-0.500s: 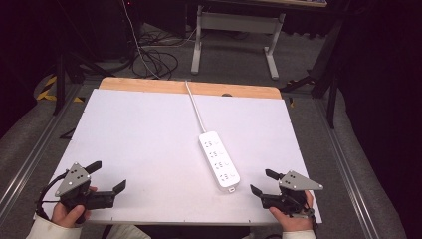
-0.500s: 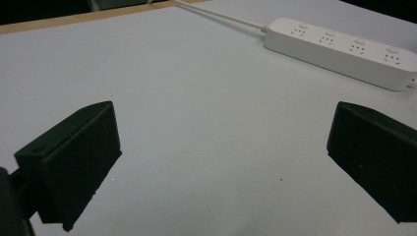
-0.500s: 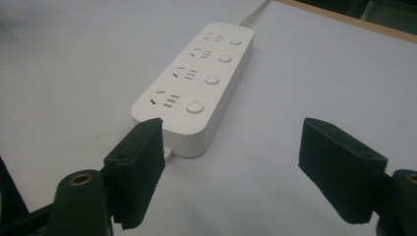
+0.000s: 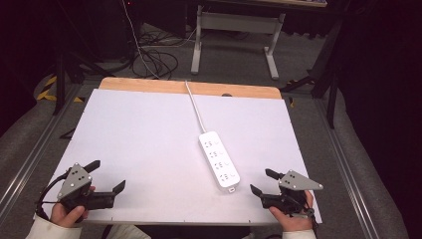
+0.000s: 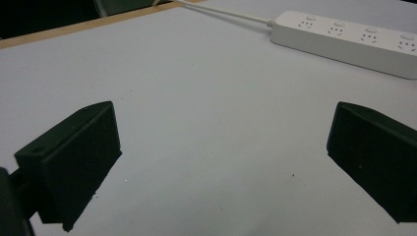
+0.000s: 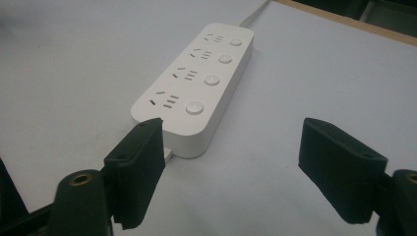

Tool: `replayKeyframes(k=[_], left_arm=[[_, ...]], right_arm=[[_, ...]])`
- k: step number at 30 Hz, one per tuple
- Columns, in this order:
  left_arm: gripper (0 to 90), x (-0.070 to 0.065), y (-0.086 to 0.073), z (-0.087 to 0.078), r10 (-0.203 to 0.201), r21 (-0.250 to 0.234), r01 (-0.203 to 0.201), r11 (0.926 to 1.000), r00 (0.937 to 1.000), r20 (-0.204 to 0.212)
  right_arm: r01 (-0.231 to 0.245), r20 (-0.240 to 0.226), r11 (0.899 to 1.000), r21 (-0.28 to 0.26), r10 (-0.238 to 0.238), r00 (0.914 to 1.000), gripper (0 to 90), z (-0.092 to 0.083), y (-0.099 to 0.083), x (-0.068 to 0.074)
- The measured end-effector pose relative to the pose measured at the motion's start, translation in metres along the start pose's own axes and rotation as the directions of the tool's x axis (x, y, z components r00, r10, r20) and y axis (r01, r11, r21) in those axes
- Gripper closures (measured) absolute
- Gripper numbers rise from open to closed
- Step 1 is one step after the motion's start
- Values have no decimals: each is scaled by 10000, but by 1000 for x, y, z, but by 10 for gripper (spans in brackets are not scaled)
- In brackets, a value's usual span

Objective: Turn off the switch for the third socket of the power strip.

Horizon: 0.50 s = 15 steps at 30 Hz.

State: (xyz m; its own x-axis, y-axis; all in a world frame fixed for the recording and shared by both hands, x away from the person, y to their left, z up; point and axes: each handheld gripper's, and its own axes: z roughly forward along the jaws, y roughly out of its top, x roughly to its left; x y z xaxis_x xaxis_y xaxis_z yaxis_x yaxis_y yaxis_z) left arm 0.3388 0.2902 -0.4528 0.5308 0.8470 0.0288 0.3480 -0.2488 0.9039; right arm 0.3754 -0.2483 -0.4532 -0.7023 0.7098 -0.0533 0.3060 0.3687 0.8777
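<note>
- High view showed the strip (image 4: 219, 159) right of the table's (image 4: 139, 134) centre, toward its near edge.
- Both my grippers, left (image 4: 108, 176) and right (image 4: 261, 181), gaped, holding nothing.
- I judged squaring the right one to the strip's near end best.

No text, brand, label or number can be read anywhere. The power strip (image 6: 194, 88) is plain white; its four round buttons carry no mark that can be made out, and the tiny grey signs beside its sockets, seen in the high view, are too small to read. The counter (image 4: 149, 139) around the strip is blank.
</note>
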Motion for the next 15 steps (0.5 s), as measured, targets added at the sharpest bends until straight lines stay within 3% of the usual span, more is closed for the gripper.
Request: replayKeyframes(k=[6, 10, 15], left_arm=[[2, 0, 0, 0, 22, 100, -21, 9999, 10000, -68], [2, -1, 0, -1, 38, 83, -38, 10000, 10000, -48], [2, -1, 0, -1, 96, 88, -95, 9999, 9999, -87]], right_arm=[[-35, 47, 10000, 66, 35, 10000, 278, -1, 2, 1], [205, -7, 9997, 156, -205, 9998, 389, -2, 6, 2], [94, -101, 9998, 169, -92, 9999, 422, -4, 16, 2]])
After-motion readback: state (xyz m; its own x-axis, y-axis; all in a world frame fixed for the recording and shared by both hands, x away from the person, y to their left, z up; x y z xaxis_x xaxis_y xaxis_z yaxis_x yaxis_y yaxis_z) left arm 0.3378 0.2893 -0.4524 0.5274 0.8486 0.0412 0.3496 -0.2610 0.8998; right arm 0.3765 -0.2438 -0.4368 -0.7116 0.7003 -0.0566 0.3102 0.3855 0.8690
